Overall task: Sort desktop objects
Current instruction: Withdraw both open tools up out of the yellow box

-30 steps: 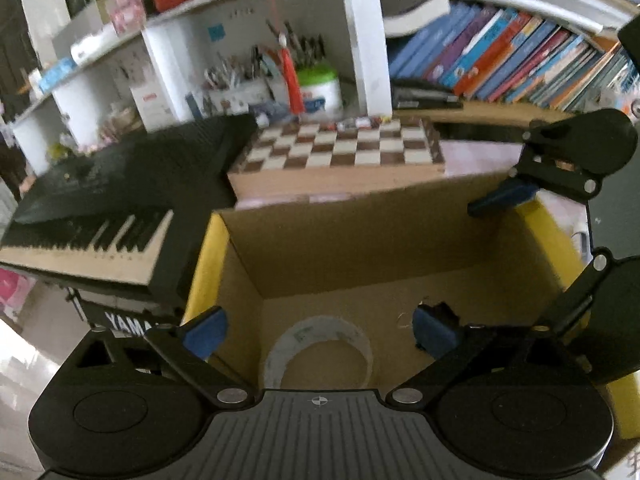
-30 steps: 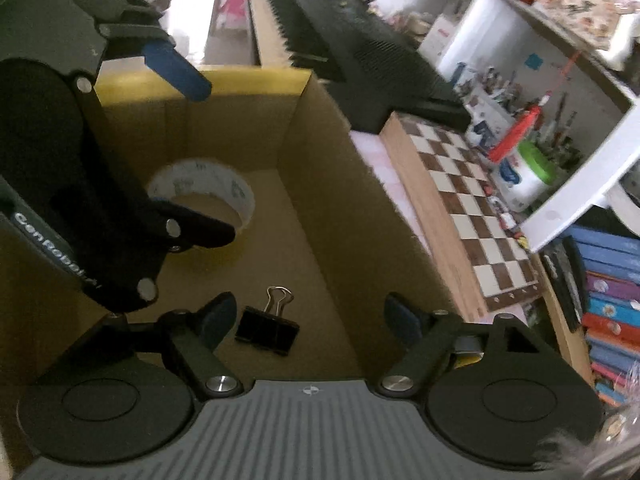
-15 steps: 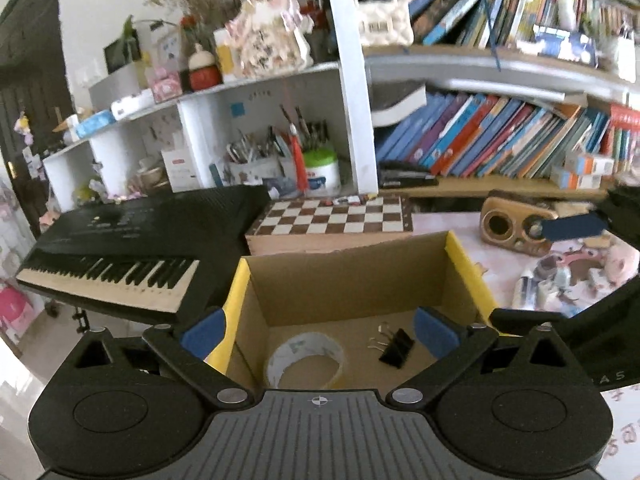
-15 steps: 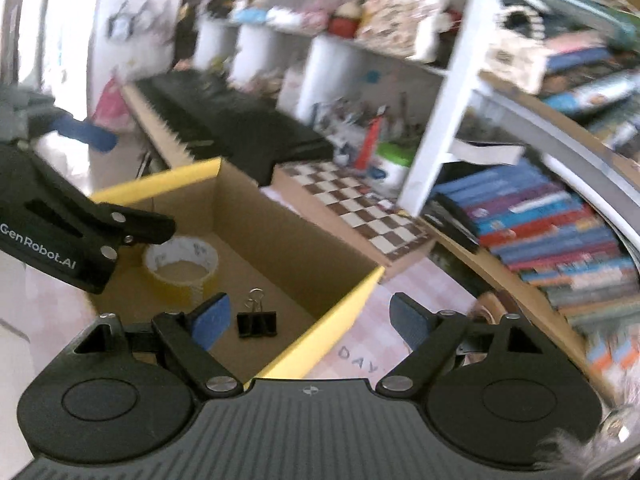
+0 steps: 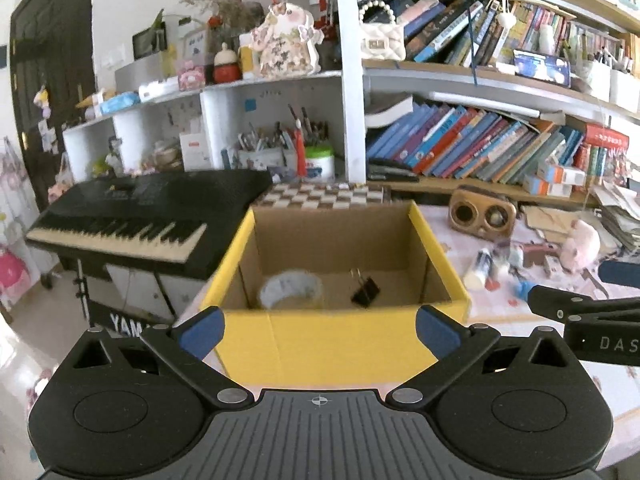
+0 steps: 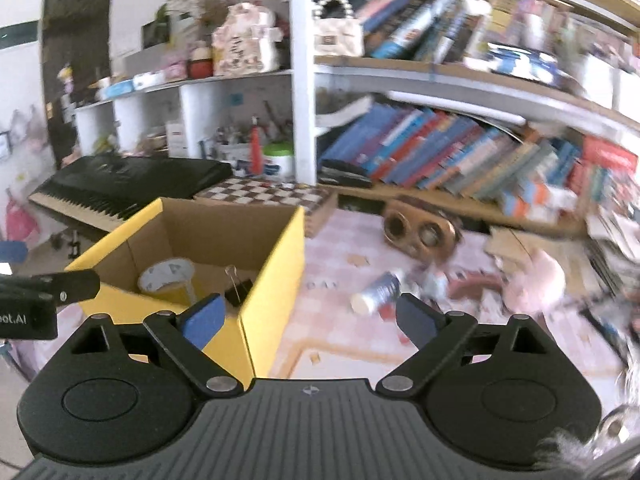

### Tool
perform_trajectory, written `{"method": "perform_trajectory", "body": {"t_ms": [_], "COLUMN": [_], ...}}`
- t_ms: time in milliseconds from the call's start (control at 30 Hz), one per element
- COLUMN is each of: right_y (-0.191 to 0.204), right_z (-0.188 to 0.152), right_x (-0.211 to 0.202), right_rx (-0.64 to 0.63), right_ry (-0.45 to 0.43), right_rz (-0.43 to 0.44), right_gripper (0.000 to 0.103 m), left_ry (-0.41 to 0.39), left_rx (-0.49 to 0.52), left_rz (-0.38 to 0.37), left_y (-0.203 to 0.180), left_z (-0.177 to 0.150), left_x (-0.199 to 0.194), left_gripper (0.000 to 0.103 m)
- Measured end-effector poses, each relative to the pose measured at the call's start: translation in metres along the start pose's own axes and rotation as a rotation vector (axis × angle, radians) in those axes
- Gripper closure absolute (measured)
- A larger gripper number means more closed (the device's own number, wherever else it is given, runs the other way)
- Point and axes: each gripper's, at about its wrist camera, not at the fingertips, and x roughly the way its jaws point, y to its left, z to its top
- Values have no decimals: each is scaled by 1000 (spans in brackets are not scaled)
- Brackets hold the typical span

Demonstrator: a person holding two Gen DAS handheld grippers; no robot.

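A yellow-edged cardboard box (image 5: pixel 340 340) stands on the desk and also shows in the right wrist view (image 6: pixel 276 272). Inside it lie a roll of tape (image 5: pixel 290 290) (image 6: pixel 168 278) and a black binder clip (image 5: pixel 365 292) (image 6: pixel 239 290). My left gripper (image 5: pixel 318 326) is open and empty, in front of the box's near wall. My right gripper (image 6: pixel 308 318) is open and empty, to the right of the box. Loose items lie on the pink desk: a white tube (image 5: pixel 478 268) (image 6: pixel 378 292), a pink plush toy (image 5: pixel 580 246) (image 6: pixel 536 278) and small clutter.
A black keyboard (image 5: pixel 152 216) stands left of the box. A chessboard (image 5: pixel 328 196) lies behind it. A wooden speaker (image 5: pixel 480 214) (image 6: pixel 420 230) sits at the desk's back. Shelves with books (image 5: pixel 480 148) fill the back wall.
Both grippers have pulled back up and out of the box. The right one has swung to the right over the desk. The tape and the clip stay in the box.
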Motion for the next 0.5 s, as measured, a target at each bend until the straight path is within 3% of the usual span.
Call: {"method": "perform_trajectory", "body": {"t_ms": [233, 500], "right_y": [7, 12], "right_z": [-39, -61], "right_x": [-40, -71], "right_rx": [42, 67], "right_ry": [26, 22], "right_rz": [-70, -119], "right_gripper": [6, 4], "left_ry": [36, 35], "left_rx": [6, 18], "left_rz": [-42, -68], "left_y": [-12, -19], "left_z": [-30, -45], "left_x": [-26, -46], "left_gripper": [0, 0]}}
